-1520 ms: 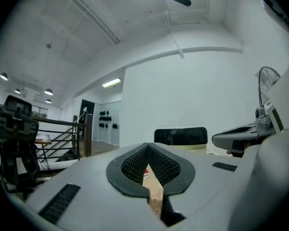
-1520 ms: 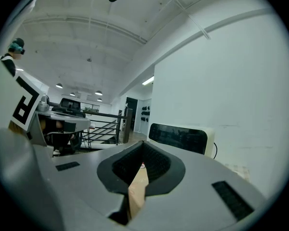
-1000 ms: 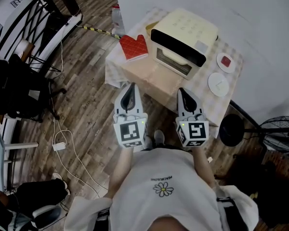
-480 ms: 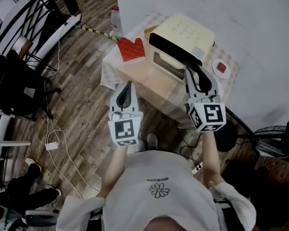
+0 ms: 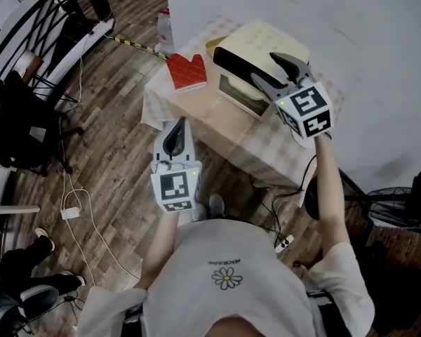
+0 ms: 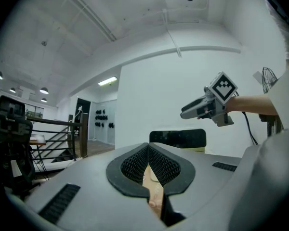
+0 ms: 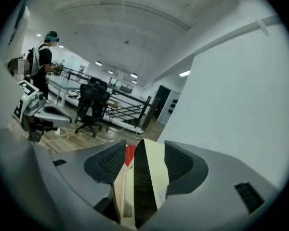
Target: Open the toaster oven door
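The cream toaster oven (image 5: 244, 60) with its dark glass door stands on a small table (image 5: 217, 128), door closed. My right gripper (image 5: 264, 69) hovers over the oven's front right part. Its jaws are opening and stand wide, pads touching nothing. In the right gripper view the oven (image 7: 145, 186) shows in the gap of the right gripper (image 7: 145, 150). My left gripper (image 5: 178, 126) hangs short of the table's near edge, shut and empty. In the left gripper view, past the left gripper (image 6: 148, 147), I see the oven (image 6: 178, 138) and the right gripper (image 6: 192, 110).
A red oven mitt (image 5: 187, 71) lies on the table left of the oven. A white wall runs behind the table. Office chairs (image 5: 24, 128) and cables (image 5: 74, 209) lie on the wooden floor to the left; a fan (image 5: 400, 206) stands at right.
My right gripper has travelled forward from beside my body to over the oven, and its jaws have gone from shut to wide apart. The left gripper has barely moved.
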`<act>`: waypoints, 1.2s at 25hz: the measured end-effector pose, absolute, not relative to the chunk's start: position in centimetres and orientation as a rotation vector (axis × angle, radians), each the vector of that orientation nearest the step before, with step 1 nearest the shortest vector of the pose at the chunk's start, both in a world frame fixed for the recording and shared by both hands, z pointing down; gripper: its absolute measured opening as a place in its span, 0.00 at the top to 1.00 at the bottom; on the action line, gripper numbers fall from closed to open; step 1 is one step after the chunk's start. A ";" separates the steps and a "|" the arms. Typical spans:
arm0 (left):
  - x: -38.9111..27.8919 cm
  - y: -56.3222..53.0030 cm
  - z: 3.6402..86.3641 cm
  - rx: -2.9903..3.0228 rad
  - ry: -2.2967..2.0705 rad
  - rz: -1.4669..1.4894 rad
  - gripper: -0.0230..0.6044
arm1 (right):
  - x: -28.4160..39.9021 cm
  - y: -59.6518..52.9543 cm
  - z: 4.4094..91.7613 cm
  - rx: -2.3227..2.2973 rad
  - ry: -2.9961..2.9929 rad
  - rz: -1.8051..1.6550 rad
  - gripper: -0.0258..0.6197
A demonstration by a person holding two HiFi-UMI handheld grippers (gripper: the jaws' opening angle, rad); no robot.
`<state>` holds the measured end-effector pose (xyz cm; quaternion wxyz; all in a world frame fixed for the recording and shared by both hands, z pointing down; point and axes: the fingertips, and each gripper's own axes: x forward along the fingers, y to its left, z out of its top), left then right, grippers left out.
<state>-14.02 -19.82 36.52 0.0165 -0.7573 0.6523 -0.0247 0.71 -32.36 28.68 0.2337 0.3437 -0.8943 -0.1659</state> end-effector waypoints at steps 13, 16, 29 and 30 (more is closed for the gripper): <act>-13.9 -20.6 37.9 -2.389 2.030 -0.114 0.94 | 0.5 -38.9 35.8 0.641 -2.004 -0.433 0.63; -13.9 -20.8 38.0 -2.391 2.031 -0.118 0.94 | 0.5 -39.2 36.4 0.619 -1.985 -0.388 0.64; -12.9 -22.5 39.9 -2.460 2.048 -0.113 0.94 | 0.4 -39.6 36.7 0.660 -1.976 -0.308 0.64; -12.7 -22.6 40.0 -2.470 2.047 -0.109 0.94 | 0.4 -39.6 36.7 0.659 -1.979 -0.307 0.64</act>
